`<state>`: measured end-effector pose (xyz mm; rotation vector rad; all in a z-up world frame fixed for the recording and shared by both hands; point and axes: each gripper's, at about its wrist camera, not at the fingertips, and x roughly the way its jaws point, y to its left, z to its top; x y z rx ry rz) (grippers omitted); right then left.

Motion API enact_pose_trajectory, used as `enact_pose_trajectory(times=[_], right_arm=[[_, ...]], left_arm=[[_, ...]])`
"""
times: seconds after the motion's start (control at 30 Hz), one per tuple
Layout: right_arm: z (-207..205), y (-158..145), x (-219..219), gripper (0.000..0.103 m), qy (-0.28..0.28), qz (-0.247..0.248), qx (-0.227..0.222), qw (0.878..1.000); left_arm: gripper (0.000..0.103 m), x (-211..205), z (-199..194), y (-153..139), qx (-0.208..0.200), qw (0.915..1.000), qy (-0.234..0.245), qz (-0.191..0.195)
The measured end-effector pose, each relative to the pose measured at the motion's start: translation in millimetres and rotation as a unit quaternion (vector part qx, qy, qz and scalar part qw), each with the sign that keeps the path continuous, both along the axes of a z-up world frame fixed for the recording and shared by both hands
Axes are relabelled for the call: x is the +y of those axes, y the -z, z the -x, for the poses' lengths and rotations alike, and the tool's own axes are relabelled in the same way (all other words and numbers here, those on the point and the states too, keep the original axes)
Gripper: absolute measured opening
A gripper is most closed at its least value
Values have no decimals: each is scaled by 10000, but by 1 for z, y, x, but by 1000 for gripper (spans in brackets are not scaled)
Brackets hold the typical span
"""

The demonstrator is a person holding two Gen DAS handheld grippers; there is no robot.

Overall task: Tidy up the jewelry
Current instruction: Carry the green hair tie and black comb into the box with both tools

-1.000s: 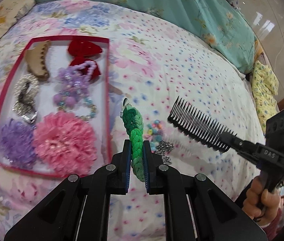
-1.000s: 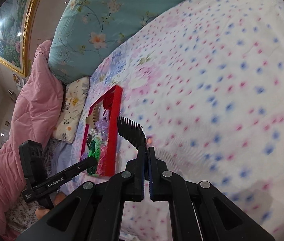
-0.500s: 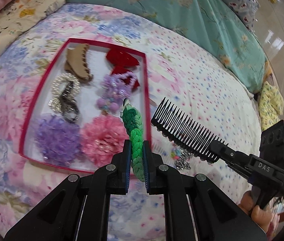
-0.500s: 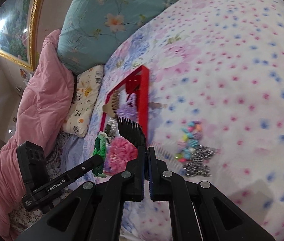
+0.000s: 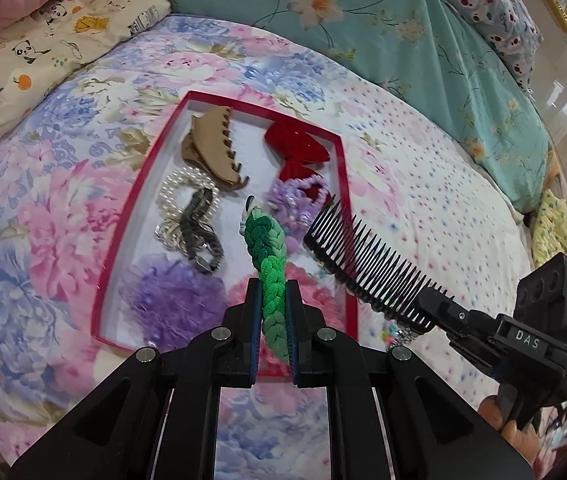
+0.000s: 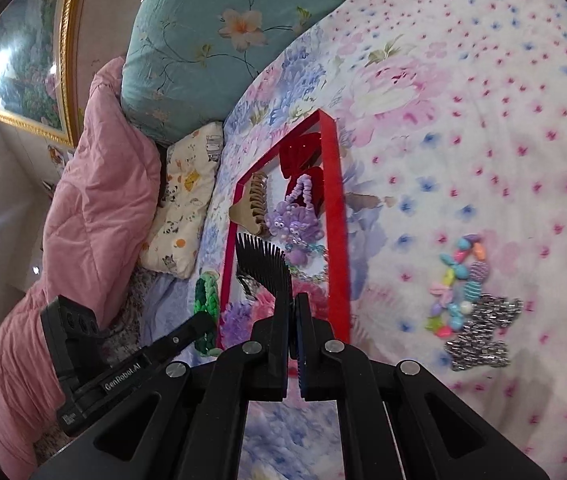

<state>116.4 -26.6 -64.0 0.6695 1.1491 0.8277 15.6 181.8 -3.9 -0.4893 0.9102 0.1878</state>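
Observation:
My left gripper (image 5: 274, 300) is shut on a green braided band (image 5: 268, 248), held above the near end of the red-rimmed tray (image 5: 345, 184). My right gripper (image 6: 292, 304) is shut on a black comb (image 6: 262, 264), whose teeth hang over the tray's right rim; the comb (image 5: 363, 256) also shows in the left wrist view. The tray (image 6: 333, 184) holds a tan claw clip (image 5: 213, 156), a red bow (image 5: 297, 148), a pearl ring (image 5: 181, 192), purple and pink fluffy pieces. A colourful bead bracelet (image 6: 457, 280) and a silver sparkly piece (image 6: 481, 332) lie on the bedspread right of the tray.
The bed has a floral spread (image 5: 63, 220). A teal pillow (image 5: 403, 20) lies at the back, a small panda-print pillow (image 5: 43, 48) at the left, and a pink quilt (image 6: 83, 208) beyond it. A yellow cloth (image 5: 555, 228) lies at the right edge.
Both grippers moved left toward the tray. The green band now hangs over the tray's near part and the comb over its right rim. Both stay shut on their items.

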Motion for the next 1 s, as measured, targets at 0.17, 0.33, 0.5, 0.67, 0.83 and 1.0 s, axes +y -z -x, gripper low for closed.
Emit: enact_pose_trajectory(times=[0.17,0.33,0.5,0.67,0.83,1.0], right_arm=[[-8,7,16,3,220,-217,143,9994],[-15,14,39,3,220,-172,195,9994],[-20,20,61,6,77,159,93,9998],[-17,18,83,8,-291,1010,-497,9932],[-16,20,88,8,-425,1254,-714,9886],[-19,20,89,9,-436,1298,-742,9878]], left_arm=[[9,12,-10,4,61,9999,-27,-112],[9,22,-21,12,172,9996,-2,-230],[9,29,-30,21,296,9990,42,-329],[9,32,-36,29,374,9985,132,-373],[9,34,-38,39,441,9981,189,-383],[9,35,-38,45,483,9980,200,-369]])
